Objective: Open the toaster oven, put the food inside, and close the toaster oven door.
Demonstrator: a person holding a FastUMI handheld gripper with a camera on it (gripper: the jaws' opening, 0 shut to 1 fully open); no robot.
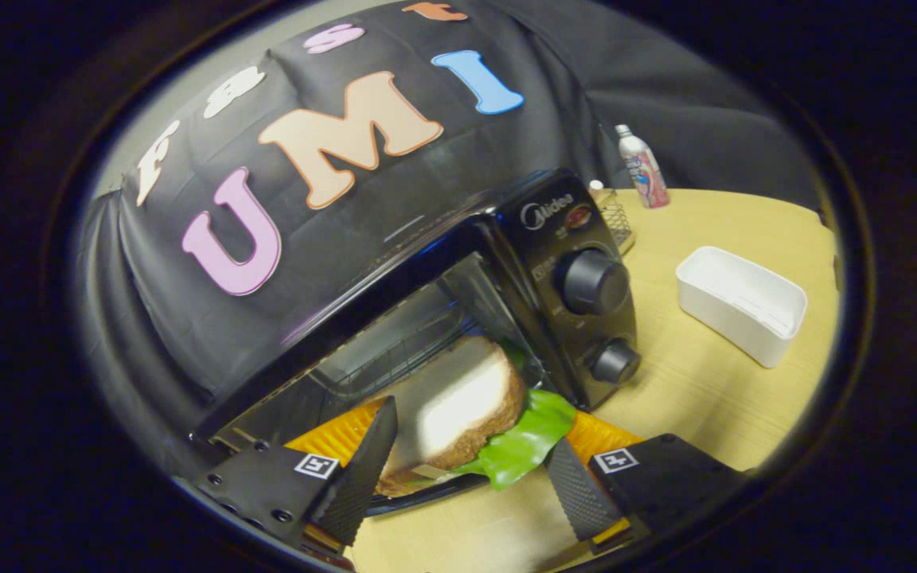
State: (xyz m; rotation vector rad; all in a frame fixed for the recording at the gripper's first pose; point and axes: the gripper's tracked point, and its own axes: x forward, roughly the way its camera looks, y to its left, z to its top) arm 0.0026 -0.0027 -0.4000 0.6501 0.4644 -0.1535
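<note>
**Sandwich at the oven mouth, door still down**

Nearest, the hand-held gripper (470, 469) stands wide, its two fingers spread to either side of the sandwich (458, 406). The left finger lies close against the bread's edge; the right finger stands apart from it, with lettuce (526, 442) hanging into the gap. Whether either pad touches the food is hard to tell through the fisheye bend, so I would not call this a grip.

Between the fingers and just ahead of them, the sandwich rests on an orange tray (339, 434) that reaches into the mouth of the toaster oven (506, 270). The oven door (419, 500) is down and open, its dark edge showing under the tray. I judge the first step done, the second nearly so, since the food looks only partly in the cavity. Pushing it fully in and closing the door remain.

Beyond the sandwich is the oven's wire rack (395, 342), and to the right of the cavity, two knobs: an upper knob (590, 280) and a lower knob (614, 360).

Farther right on the counter (713, 398) sits one white tub (741, 304). Farthest off, beyond the oven, are one bottle (643, 169) and one small wire basket (616, 219).

Count: one sandwich, one tray, one oven, two knobs, one tub, one bottle, one basket.
</note>
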